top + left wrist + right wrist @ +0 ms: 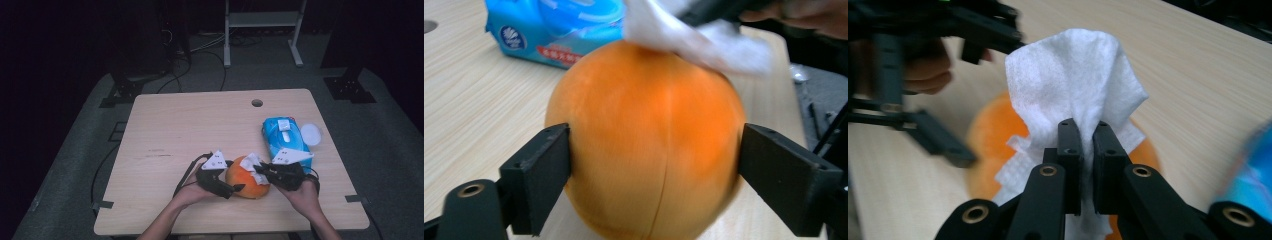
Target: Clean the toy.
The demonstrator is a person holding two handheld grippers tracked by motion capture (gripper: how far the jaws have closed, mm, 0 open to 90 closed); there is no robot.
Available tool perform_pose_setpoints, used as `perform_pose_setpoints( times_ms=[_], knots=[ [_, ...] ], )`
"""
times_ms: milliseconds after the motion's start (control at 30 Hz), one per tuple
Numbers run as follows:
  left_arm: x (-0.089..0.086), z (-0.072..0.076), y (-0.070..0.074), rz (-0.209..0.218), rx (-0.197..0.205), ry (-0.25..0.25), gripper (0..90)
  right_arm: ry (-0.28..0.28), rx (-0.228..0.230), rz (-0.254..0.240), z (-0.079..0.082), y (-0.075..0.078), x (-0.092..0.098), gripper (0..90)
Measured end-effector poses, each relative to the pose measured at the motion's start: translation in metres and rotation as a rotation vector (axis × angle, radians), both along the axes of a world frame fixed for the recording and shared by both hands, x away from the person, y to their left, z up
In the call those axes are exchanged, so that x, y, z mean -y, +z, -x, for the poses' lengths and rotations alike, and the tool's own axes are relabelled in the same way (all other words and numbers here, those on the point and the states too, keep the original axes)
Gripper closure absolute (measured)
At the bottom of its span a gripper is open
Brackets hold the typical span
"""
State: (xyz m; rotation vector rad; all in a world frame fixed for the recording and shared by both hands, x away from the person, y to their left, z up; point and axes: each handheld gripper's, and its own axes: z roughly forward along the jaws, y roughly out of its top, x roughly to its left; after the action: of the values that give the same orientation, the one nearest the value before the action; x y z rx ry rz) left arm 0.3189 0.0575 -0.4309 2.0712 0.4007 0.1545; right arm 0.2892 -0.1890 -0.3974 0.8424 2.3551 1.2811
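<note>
1. Your left gripper [239,188] stands at the near middle of the table [170,125], on the left flank of the orange ball [246,180]. In the left gripper view its jaws are spread wide, one on each side of the ball [644,145], right against its skin; whether the pads press on it you cannot tell.
2. The ball is round, plain orange and soft-looking, with a faint seam down its front.
3. A white wipe [254,167] is draped over the top of the ball.
4. Your right gripper [264,171] reaches in from the right. In the right gripper view its jaws [1087,131] are pinched together on the wipe [1075,75].
5. A blue wipes pack [286,140] lies just behind your right hand.
</note>
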Motion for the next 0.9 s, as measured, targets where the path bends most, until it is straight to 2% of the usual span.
perform_pose_setpoints(
  times_ms=[67,100,133,167,200,233,400,467,500,567,600,633,667,700,733,767,800,867,900],
  knots=[
    [0.0,0.0,-0.001,0.0,0.008,0.0,21.6,0.034,0.001,-0.002,0.005,0.0,-0.01,83.8],
    [-0.001,0.003,-0.001,-0.024,0.055,-0.013,24.2,0.065,0.011,0.004,0.009,0.0,-0.018,83.7],
    [0.0,0.006,-0.001,-0.034,0.081,-0.026,26.0,0.082,0.01,0.006,0.011,0.0,-0.023,83.7],
    [0.0,0.007,0.0,-0.042,0.096,-0.032,28.5,0.105,0.014,0.014,0.014,0.001,-0.03,83.7],
    [0.0,0.007,0.0,-0.042,0.096,-0.032,29.8,0.105,0.014,0.014,0.014,0.001,-0.03,83.7],
    [-0.001,0.008,0.0,-0.053,0.114,-0.039,30.9,0.112,0.032,0.03,0.016,0.003,-0.034,83.8],
    [-0.006,0.006,-0.004,-0.051,0.105,-0.05,32.4,0.072,0.013,0.01,0.008,0.003,-0.019,83.7],
    [-0.01,0.003,-0.006,-0.059,0.099,-0.053,32.3,0.028,0.006,0.01,0.004,0.003,-0.005,83.7],
    [-0.012,0.002,-0.007,-0.05,0.084,-0.053,30.5,-0.017,-0.012,0.014,-0.002,-0.001,0.008,83.7],
    [-0.012,0.0,-0.006,-0.038,0.068,-0.05,27.9,-0.02,-0.026,-0.003,-0.003,-0.004,0.011,83.7],
    [-0.011,-0.001,-0.003,-0.021,0.051,-0.045,17.4,-0.019,-0.034,-0.003,-0.002,-0.007,0.009,83.7],
    [-0.011,-0.001,0.002,0.043,0.043,-0.04,15.7,-0.012,-0.028,-0.001,-0.001,-0.007,0.007,83.7],
    [-0.011,-0.001,0.002,0.043,0.043,-0.04,14.7,0.005,-0.031,-0.013,0.0,-0.006,0.003,83.7],
    [-0.008,0.001,0.006,0.062,0.058,-0.041,14.7,0.033,-0.025,-0.023,0.002,-0.005,-0.003,83.6],
    [-0.006,0.002,0.007,0.056,0.075,-0.047,14.7,0.033,-0.025,-0.023,0.002,-0.005,-0.003,83.6],
    [-0.004,0.003,0.006,0.035,0.087,-0.054,15.3,0.071,-0.011,-0.02,0.007,-0.004,-0.017,83.5],
    [-0.003,0.004,0.001,0.012,0.091,-0.063,16.2,0.087,0.0,-0.007,0.009,-0.004,-0.023,83.4],
    [-0.006,0.004,-0.001,0.004,0.099,-0.067,18.5,0.092,0.011,0.012,0.01,-0.004,-0.027,83.5],
    [-0.009,0.003,-0.002,0.002,0.103,-0.07,24.2,0.095,0.01,0.02,0.009,-0.005,-0.027,83.5]
  ],
)
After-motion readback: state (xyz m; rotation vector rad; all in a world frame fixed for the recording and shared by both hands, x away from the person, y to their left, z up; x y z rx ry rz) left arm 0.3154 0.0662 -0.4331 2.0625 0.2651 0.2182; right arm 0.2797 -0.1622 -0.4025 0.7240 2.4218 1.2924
